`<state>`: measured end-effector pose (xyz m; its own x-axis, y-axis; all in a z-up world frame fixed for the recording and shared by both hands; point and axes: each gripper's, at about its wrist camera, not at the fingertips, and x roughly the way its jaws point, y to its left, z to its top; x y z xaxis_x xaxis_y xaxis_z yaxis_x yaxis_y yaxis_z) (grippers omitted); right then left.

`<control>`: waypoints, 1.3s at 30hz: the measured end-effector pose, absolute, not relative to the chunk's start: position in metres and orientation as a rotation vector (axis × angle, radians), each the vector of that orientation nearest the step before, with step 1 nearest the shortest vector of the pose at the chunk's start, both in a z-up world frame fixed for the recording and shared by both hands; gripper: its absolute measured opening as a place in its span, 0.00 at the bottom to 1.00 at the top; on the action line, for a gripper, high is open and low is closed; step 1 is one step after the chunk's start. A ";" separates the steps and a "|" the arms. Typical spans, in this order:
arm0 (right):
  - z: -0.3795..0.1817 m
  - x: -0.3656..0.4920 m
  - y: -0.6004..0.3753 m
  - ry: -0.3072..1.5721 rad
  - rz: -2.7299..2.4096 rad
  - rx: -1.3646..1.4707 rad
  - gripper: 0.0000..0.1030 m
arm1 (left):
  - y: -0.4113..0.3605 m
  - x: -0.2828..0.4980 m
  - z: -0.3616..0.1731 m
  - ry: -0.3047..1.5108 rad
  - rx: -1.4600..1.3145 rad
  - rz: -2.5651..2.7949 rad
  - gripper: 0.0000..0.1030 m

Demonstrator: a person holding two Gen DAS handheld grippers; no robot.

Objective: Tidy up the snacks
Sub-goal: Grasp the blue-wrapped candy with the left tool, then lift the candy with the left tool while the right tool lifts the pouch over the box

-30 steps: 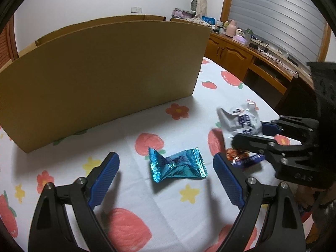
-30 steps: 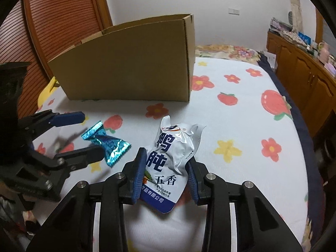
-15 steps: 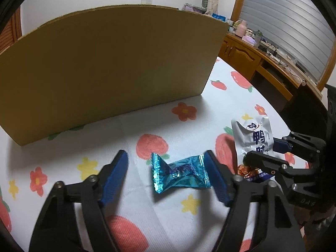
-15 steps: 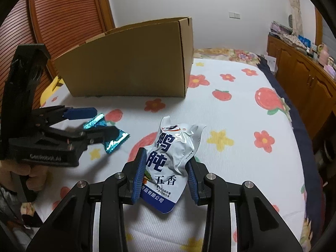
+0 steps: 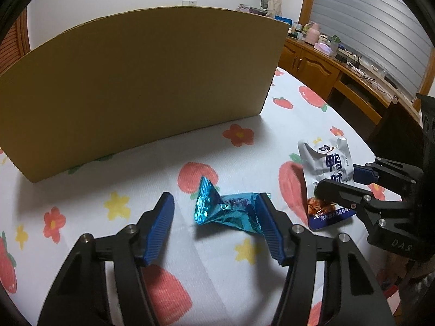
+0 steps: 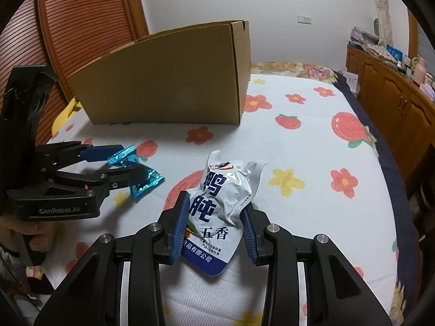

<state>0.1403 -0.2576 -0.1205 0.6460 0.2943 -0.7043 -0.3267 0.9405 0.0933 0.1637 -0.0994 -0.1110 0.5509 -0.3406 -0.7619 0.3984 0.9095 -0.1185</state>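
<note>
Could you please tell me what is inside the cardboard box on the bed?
Only the outer walls of the cardboard box show in both wrist views. Its top looks open, but its near wall hides the interior, so its contents cannot be seen.

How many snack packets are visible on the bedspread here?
2. A blue foil packet lies between the left gripper's fingers; a white pouch sits in the right gripper. The cardboard box may hide more.

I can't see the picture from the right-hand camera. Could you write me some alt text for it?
A right hand-held gripper clamps a white and blue snack pouch over a fruit-and-flower patterned cloth. To its left, the left hand-held gripper straddles a shiny blue candy wrapper, its jaws not yet shut. An open cardboard box stands behind them.
</note>
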 end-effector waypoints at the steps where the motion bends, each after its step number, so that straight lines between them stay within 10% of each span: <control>1: -0.121 0.140 -0.258 0.793 0.352 -0.043 0.35 | -0.100 0.163 -0.111 0.885 0.075 -0.435 0.56; 14: -0.121 0.141 -0.258 0.795 0.349 -0.043 0.35 | -0.105 0.162 -0.109 0.878 0.082 -0.434 0.30; 39: -0.121 0.140 -0.258 0.789 0.346 -0.047 0.35 | -0.085 0.147 -0.097 0.820 0.023 -0.422 0.29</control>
<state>0.1400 -0.2576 -0.1209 0.6512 0.2872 -0.7025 -0.3222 0.9427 0.0867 0.1470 -0.0853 -0.0965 0.6039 -0.3559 -0.7132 0.3734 0.9168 -0.1414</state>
